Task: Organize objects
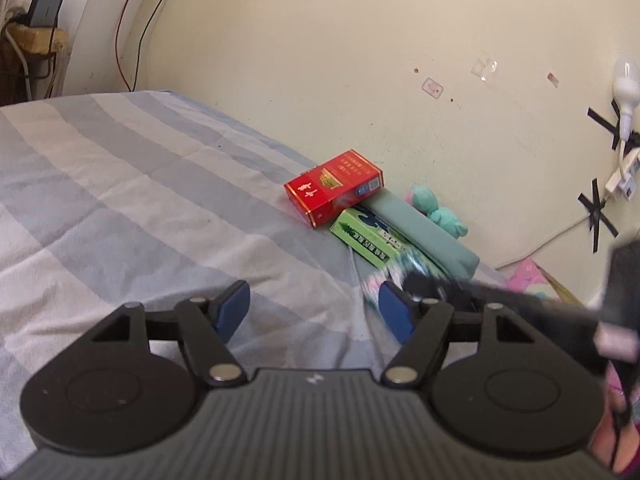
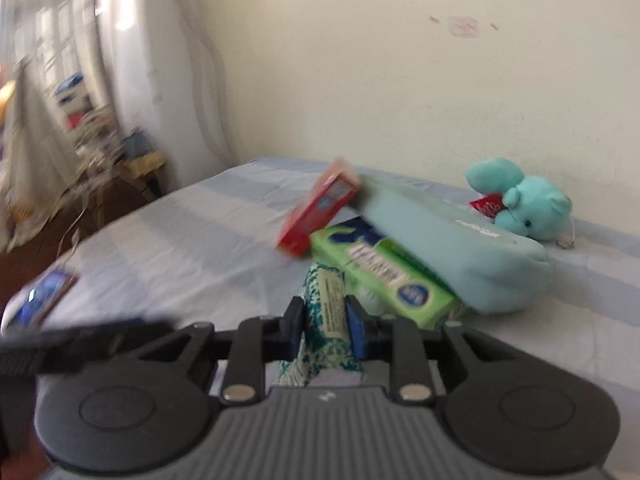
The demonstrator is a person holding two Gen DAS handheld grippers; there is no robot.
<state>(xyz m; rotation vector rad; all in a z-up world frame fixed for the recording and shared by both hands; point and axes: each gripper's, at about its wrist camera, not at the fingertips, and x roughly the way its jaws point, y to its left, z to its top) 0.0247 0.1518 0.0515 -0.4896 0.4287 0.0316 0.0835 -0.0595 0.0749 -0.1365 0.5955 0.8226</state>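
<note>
On the striped blue-and-white bedsheet [image 1: 120, 184], the left gripper [image 1: 316, 312] hangs with its blue pads about half apart and nothing between them. Only the left wrist view shows the black and red cables [image 1: 132, 28] down the cream wall [image 1: 360, 60] at far left, and the white plug taped with black crosses [image 1: 624, 92] at far right.

Only the right wrist view shows, at far left, a blue flat packet [image 2: 40, 300] lying alone on the sheet, well apart from the pile. Further right, the right gripper [image 2: 326, 320] is clamped tight on a teal-and-white patterned soft pack [image 2: 324, 304], held just in front of the pile.

The pile lies by the wall: a red cardboard box [image 1: 334, 186] leaning on a light green tissue box [image 1: 366, 236], with a long mint fabric pouch [image 1: 424, 232] resting across both. Behind the pouch lies a turquoise plush toy [image 2: 524, 204], mostly hidden in the left view.
</note>
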